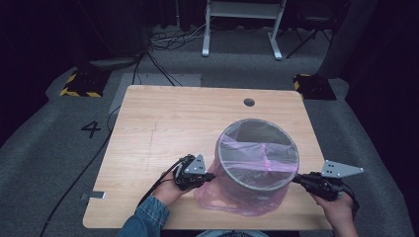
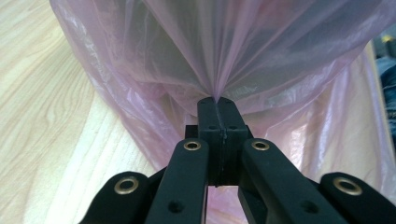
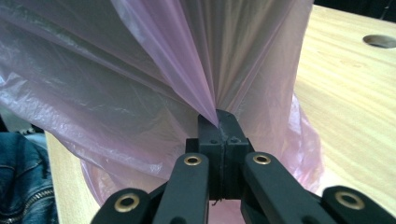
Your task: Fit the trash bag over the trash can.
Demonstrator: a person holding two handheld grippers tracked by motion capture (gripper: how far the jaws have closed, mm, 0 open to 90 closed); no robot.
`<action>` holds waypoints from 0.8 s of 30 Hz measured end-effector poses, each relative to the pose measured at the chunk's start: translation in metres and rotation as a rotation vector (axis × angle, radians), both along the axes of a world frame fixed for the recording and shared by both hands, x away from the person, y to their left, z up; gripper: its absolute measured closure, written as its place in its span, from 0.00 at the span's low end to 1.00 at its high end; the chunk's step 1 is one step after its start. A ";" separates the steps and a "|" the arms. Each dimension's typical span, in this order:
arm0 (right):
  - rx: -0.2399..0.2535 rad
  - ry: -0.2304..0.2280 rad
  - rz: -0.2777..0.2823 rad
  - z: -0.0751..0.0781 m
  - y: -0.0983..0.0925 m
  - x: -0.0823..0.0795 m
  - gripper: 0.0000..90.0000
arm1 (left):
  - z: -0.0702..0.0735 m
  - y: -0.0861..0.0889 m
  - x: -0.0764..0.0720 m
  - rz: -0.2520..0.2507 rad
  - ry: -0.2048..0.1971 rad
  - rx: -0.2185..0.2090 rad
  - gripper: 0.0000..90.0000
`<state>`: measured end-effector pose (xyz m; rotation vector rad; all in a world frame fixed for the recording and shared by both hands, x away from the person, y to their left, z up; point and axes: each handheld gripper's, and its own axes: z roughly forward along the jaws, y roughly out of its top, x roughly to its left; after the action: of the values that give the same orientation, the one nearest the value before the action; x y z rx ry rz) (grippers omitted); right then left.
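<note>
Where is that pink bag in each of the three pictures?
High view: pink bag lower right of centre, draped over the bin.
Left gripper view: top and middle, pinched at centre.
Right gripper view: upper left and middle, pinched at centre.
Shared landmark: the wooden table.

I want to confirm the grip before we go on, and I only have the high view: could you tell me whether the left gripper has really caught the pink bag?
Observer: Yes. In the left gripper view, the left gripper is shut on a pinch of the pink bag, with pleats fanning out from its tips.
Operator: Thank you. And is the right gripper the same?
Observer: It is. The right gripper is shut on a gathered fold of the film on its side.
Operator: Is any slack film lying on the table?
Observer: Yes, loose film pools on the table beneath the left gripper.
</note>
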<state>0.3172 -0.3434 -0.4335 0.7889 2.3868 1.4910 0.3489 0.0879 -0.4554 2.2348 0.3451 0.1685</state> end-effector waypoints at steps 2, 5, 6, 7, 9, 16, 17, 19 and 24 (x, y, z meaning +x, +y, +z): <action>-0.012 0.002 0.001 0.002 -0.001 -0.001 1.00 | -0.001 0.001 0.000 -0.003 0.013 -0.018 1.00; 0.001 0.030 0.037 0.004 -0.003 -0.001 0.71 | -0.001 0.005 0.001 0.023 0.014 -0.067 0.79; 0.011 0.032 0.040 0.004 -0.005 -0.002 0.61 | 0.000 0.008 0.001 0.026 0.019 -0.085 0.71; 0.015 0.026 0.039 0.005 -0.006 -0.002 0.54 | 0.001 0.012 0.000 0.038 0.015 -0.119 0.66; 0.027 -0.031 0.031 0.007 -0.011 -0.004 0.37 | 0.005 0.019 -0.001 0.072 -0.018 -0.148 0.61; 0.049 -0.085 -0.113 0.022 -0.027 -0.003 0.23 | 0.002 0.046 0.002 0.237 0.006 -0.148 0.50; 0.049 -0.084 -0.120 0.023 -0.028 -0.003 0.22 | -0.001 0.051 0.003 0.254 0.013 -0.145 0.49; 0.085 -0.043 -0.138 0.024 -0.028 -0.003 0.22 | -0.005 0.058 0.003 0.304 0.012 -0.121 0.49; 0.151 -0.011 -0.162 0.025 -0.031 0.001 0.23 | -0.011 0.074 0.001 0.384 0.010 -0.070 0.49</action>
<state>0.3182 -0.3747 -0.4082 0.9795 2.1638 1.6170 0.3500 0.1619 -0.4665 2.0815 0.7732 0.3426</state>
